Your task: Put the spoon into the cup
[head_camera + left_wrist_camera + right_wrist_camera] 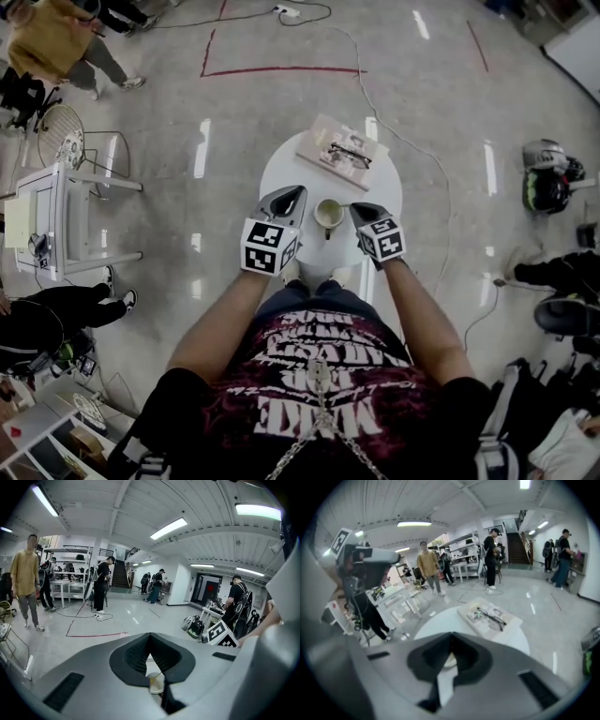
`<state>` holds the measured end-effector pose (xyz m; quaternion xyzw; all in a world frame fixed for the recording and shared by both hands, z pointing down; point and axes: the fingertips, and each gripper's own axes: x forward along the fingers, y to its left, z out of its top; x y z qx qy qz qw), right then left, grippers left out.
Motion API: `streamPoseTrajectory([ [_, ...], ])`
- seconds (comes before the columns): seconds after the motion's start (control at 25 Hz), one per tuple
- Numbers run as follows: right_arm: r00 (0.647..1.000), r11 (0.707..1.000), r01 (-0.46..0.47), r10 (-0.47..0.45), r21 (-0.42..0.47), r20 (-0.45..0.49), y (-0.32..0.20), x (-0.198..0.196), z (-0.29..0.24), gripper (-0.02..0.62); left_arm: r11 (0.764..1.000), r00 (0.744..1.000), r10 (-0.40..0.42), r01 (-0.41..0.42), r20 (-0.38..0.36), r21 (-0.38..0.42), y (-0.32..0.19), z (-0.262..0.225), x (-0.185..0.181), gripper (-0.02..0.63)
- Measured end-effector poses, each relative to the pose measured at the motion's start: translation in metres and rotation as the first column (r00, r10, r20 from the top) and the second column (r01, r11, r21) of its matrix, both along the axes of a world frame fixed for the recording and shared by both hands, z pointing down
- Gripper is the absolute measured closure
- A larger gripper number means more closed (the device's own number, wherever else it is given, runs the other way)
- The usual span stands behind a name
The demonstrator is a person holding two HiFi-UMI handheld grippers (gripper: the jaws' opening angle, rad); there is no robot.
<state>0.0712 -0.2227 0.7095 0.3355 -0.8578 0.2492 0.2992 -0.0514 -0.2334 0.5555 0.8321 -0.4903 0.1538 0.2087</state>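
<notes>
Spoon (343, 205): in cup (328, 214), thin handle leaned over rim toward 3 o'clock. Handle seen in head view and, as slim line, in left gripper view; right gripper view showed no spoon.
Cup: just 6 o'clock of centre of round white table (281, 173).
Left gripper (299, 191): at cup's 9 o'clock, jaws together, nothing between.
Right gripper (355, 209): at cup's 3 o'clock near handle end, contact not resolvable; jaws together.
Book (487, 621) with glasses (491, 615): table's 12 o'clock, clearest in right gripper view.
</notes>
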Motion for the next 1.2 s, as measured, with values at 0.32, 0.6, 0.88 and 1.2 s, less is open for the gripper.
streamPoseTrajectory([
  [0.32, 0.996, 0.992, -0.091, 0.092, -0.087, 0.011, -0.003, 0.006, 0.031, 0.561, 0.997, 1.0, -0.006, 0.005, -0.012, -0.079, -0.002, 0.033, 0.004, 0.58],
  [0.6, 0.984, 0.977, -0.175, 0.17, -0.119, -0.052, -0.002, 0.032, 0.051, 0.558, 0.995, 1.0, 0.007, -0.008, -0.012, -0.097, 0.006, 0.037, 0.003, 0.581],
  [0.88, 0.984, 0.986, -0.141, 0.131, -0.083, -0.122, 0.01, 0.041, 0.045, 0.419, 0.996, 1.0, 0.017, -0.019, -0.015, -0.085, 0.009, 0.03, 0.001, 0.58],
  [1.2, 0.983, 0.969, -0.175, 0.182, 0.174, -0.025, 0.002, 0.063, -0.057, 0.405, 1.0, 1.0, -0.001, 0.0, -0.027, -0.014, 0.006, 0.005, -0.012, 0.581],
])
